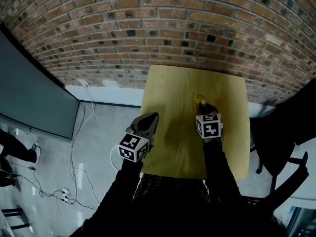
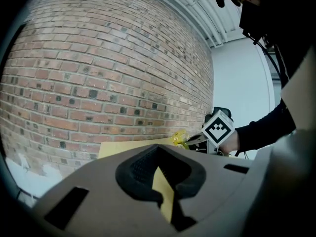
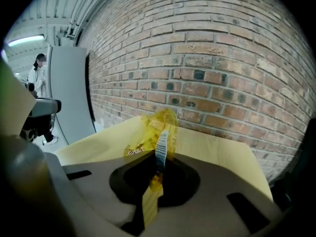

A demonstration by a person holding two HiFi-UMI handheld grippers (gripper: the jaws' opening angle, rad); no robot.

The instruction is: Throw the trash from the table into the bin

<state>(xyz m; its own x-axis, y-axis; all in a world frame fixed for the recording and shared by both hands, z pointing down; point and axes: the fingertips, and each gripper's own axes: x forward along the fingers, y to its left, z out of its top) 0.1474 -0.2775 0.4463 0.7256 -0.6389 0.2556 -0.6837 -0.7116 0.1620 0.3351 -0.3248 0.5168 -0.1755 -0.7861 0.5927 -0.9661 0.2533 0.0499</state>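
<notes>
My right gripper (image 3: 155, 177) has its fingers pinching a crinkled yellow plastic wrapper (image 3: 161, 131), just right of centre in the head view, over the pale wooden table (image 1: 180, 85). Left gripper (image 1: 154, 116), at the table's left edge: fingers pressed together, holding nothing.

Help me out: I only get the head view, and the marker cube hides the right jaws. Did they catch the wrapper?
Observer: Yes. In the right gripper view, the right gripper has its jaws shut on the yellow wrapper.
Operator: Is the left gripper carrying anything?
Observer: No. In its own view, the left gripper has its jaws together with nothing between them. Only the table shows beyond.
Operator: How does the wrapper sit?
Observer: It sticks up past the jaws, with a barcode strip facing the camera.
</notes>
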